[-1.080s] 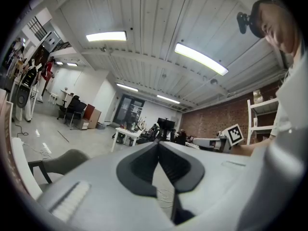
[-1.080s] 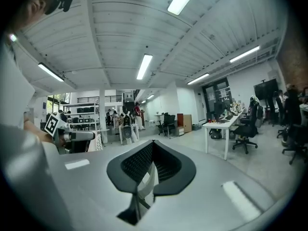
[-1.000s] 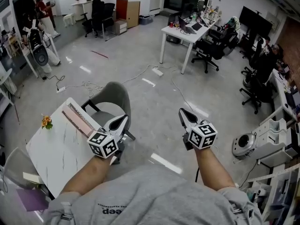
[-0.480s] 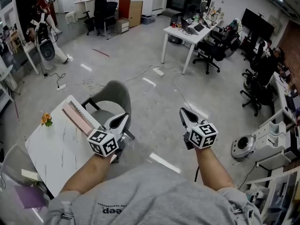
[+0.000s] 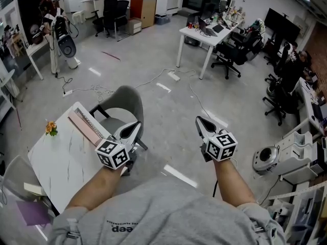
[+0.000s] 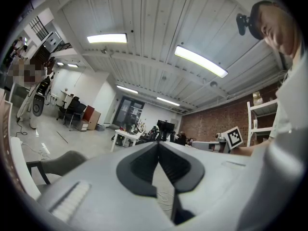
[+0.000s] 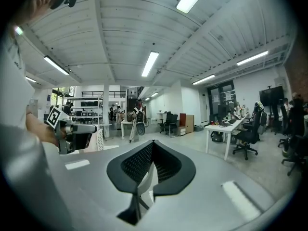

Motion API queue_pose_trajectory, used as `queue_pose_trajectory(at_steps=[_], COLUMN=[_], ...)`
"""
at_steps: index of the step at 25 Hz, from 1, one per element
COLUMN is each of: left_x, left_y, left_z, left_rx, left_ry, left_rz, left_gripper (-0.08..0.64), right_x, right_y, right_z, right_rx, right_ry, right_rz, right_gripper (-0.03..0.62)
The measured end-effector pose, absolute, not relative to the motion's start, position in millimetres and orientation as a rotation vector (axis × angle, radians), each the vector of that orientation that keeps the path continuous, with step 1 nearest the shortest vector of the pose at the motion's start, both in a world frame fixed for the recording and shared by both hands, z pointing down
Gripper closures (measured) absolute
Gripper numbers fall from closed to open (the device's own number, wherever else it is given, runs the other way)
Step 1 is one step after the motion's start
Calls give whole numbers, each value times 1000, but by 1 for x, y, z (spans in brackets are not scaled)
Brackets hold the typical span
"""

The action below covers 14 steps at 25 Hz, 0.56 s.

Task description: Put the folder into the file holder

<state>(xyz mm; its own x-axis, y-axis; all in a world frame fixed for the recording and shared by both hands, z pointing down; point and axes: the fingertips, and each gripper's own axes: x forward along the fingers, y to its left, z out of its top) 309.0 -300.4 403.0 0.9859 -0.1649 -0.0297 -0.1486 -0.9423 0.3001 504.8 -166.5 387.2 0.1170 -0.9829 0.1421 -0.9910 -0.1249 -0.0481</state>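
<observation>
File holder (image 5: 87, 128) at table (image 5: 61, 167) edge, contents unclear; left tongs (image 5: 135, 128), right tongs (image 5: 200, 121) closed together, empty.

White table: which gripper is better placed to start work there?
Left. The left gripper hangs by the white table, near the pink slatted item; the right gripper is over the floor, farther off.

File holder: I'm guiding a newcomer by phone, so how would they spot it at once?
Find the white table at the head view's lower left. Along its far edge, beside the grey chair, sits the file holder. It is a long, pale-pink ribbed rack, unlike the small orange flowers nearby.
</observation>
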Motion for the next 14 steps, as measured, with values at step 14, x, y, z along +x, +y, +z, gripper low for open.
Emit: queue_pose_trajectory(at_steps=[14], left_x=[308], left_y=[-301], left_z=[401], left_rx=[2834], left_ry=[-230], left_rz=[-79], left_gripper=[500], right_x=[506], right_y=[-167], right_z=[387], right_rx=[2293], right_ry=[-2041], right_rz=[216], right_gripper=[589])
